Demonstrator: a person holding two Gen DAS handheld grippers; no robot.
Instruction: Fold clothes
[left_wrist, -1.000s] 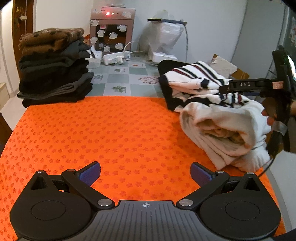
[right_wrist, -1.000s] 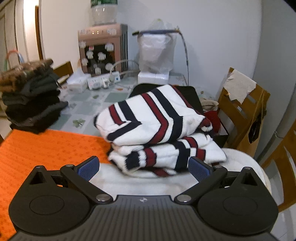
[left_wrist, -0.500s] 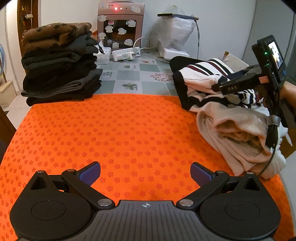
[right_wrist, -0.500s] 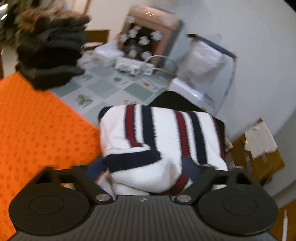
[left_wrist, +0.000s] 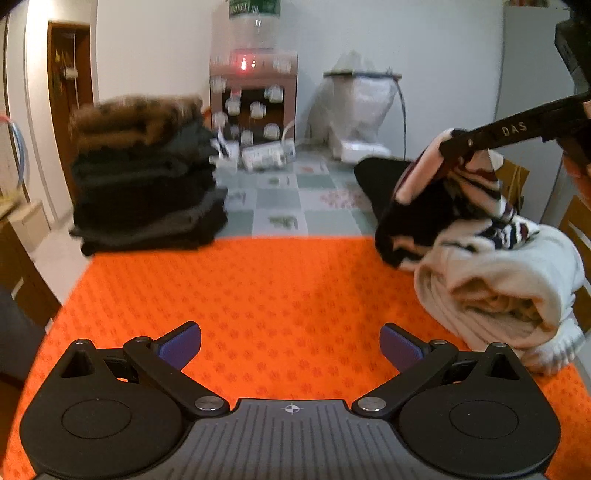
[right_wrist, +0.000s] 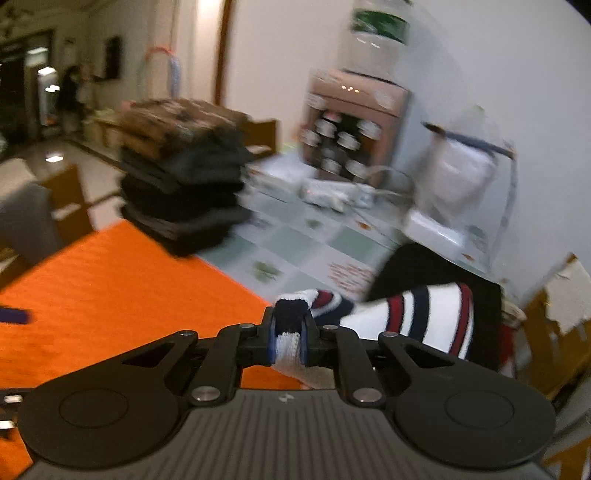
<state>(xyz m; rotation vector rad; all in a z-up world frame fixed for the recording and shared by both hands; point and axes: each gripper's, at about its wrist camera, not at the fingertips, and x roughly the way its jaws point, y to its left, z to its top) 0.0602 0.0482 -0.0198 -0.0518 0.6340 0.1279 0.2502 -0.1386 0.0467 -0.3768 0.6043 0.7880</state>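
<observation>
**Striped sweater pinched at its edge, left gripper idle over the mat**

The striped sweater (right_wrist: 424, 317) sat at the right end of the table, on top of a cream garment (left_wrist: 495, 280). The right gripper (right_wrist: 289, 334) had its 2 fingers closed together on the sweater's dark ribbed edge, with white knit showing between the blue pads. In the left wrist view that gripper (left_wrist: 456, 146) held a part of the sweater (left_wrist: 454, 199) lifted above the pile, while the rest sagged onto the cream garment below.

The cream garment lay bunched at the right edge of the orange mat (left_wrist: 280, 288), and part of it hung past the mat's edge. The left gripper (left_wrist: 290, 341) hovered low over the mat with its fingers spread wide apart and nothing between them. Ahead of it the middle of the mat was open from the near edge to the far edge.

At the far left corner stood a tall stack of folded dark clothes (left_wrist: 147, 192), topped by a brown furry piece, well apart from the sweater. Beyond the mat ran a tiled tablecloth (left_wrist: 288, 195), and behind that a water dispenser (left_wrist: 253, 96) with red lights and a white plastic bag (left_wrist: 358, 99).

The letters "DAS" (left_wrist: 514, 129) could be read on the right gripper's finger. The view from the right wrist was blurred.
</observation>
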